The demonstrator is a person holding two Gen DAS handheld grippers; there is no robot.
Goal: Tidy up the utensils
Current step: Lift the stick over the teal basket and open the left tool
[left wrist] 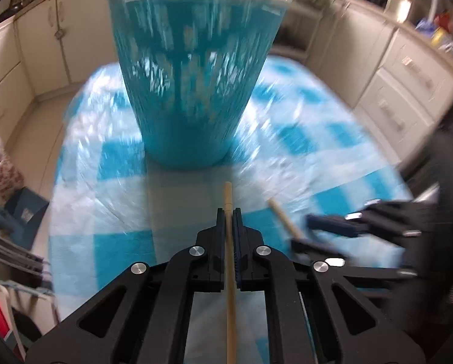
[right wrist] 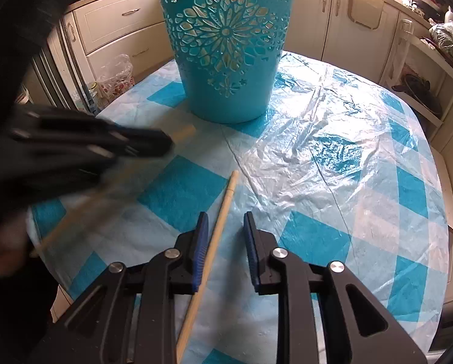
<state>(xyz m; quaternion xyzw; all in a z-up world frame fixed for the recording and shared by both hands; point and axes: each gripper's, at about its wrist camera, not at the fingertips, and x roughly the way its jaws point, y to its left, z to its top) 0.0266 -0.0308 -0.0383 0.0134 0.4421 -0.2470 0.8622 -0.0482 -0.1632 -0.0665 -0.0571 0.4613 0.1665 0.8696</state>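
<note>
A tall teal cut-out bucket [left wrist: 193, 91] stands on the checked tablecloth; it also shows in the right wrist view [right wrist: 226, 48]. My left gripper [left wrist: 229, 212] is shut on a wooden chopstick [left wrist: 230, 257] and points at the bucket, blurred by motion. In the right wrist view it [right wrist: 165, 144] is a dark blur at the left with its chopstick [right wrist: 184, 132] poking out. My right gripper [right wrist: 226, 221] is open, with a second wooden chopstick [right wrist: 217, 227] lying on the cloth between its fingers. That chopstick [left wrist: 284, 220] and the right gripper [left wrist: 311, 230] show at the right of the left wrist view.
The blue-and-white checked cloth under clear plastic [right wrist: 332, 151] covers a round table. Cream kitchen cabinets [right wrist: 120, 27] surround it. A plastic bag with a floral container [right wrist: 117, 79] sits beyond the table's left edge. Shelves [right wrist: 420, 85] stand at the right.
</note>
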